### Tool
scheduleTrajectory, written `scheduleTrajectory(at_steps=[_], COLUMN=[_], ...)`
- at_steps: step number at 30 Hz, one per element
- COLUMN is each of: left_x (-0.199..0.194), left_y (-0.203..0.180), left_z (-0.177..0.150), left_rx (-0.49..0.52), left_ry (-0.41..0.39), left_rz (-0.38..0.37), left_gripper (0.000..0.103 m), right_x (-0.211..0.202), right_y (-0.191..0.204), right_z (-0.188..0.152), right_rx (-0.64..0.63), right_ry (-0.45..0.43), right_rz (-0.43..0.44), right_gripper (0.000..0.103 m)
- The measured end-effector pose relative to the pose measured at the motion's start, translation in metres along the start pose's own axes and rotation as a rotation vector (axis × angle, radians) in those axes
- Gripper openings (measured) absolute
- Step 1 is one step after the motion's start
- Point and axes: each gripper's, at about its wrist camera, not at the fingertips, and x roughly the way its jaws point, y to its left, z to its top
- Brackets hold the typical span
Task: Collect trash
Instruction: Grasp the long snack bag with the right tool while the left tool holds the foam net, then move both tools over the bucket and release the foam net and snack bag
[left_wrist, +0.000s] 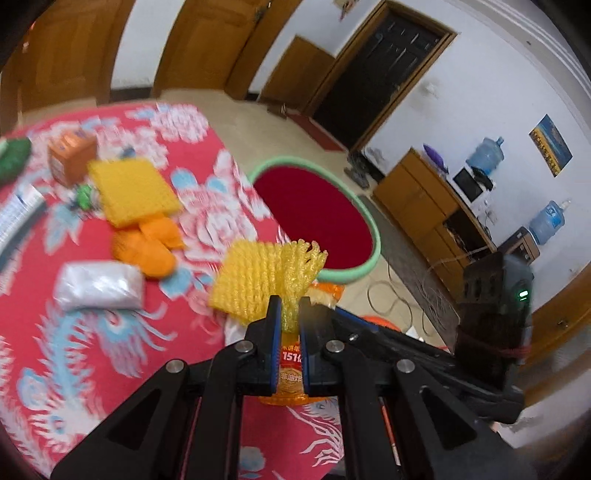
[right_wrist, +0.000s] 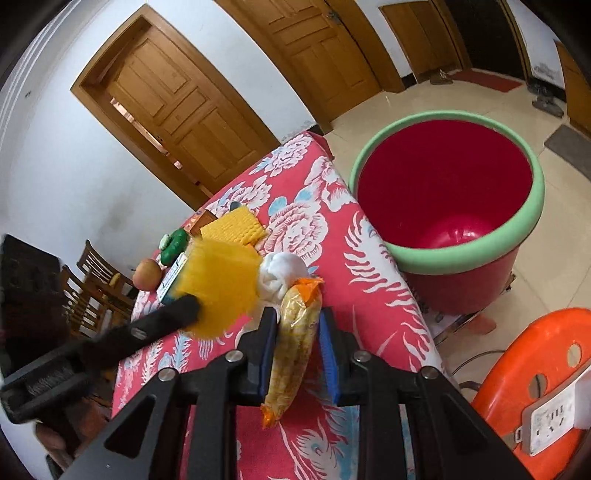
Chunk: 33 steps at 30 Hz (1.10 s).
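A: State of each gripper?
B: Left gripper (left_wrist: 289, 308) clamps a yellow foam net (left_wrist: 266, 273). Right gripper (right_wrist: 298, 325) grips a snack packet (right_wrist: 295, 332) over the worktop (right_wrist: 369, 266).
A: Collection point?
B: The red bucket (right_wrist: 461, 254) stands on the floor, just beyond the worktop edge.

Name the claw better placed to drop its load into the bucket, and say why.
Right. The right claw holds the snack packet at the table edge nearest the bucket. The left claw, gripping yellow foam net, sits farther in.
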Motion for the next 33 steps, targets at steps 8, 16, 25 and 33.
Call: scheduleTrajectory(at_steps=[8, 16, 25, 33], left_x=[0.026, 0.001, -0.017, 0.025], left_y=[0.006, -0.014, -0.043, -0.07], left_z=[-0.007, 0.003, 0.046, 0.084], left_rx=[-0.024, 0.031, 0.113, 0.199], left_ry=[0.068, 0.029, -0.063, -0.052], left_rz=[0.046, 0.037, 0.025, 0.028], left_gripper=[0.007, 0.007, 0.007, 0.007], right_x=[-0.01, -0.054, -0.087, -0.08], right_y=[-0.016, -0.012, -0.02, -0.044], right_z=[-0.003, 0.008, 0.038, 0.056], right_rx=[0.061, 0.046, 0.069, 0.13], right_ry=[0.013, -0.122, -0.311, -0.421], right_rz=[0.046, 0.056, -0.026, -0.247], right_gripper=[0.025, 0.025, 0.025, 0.025])
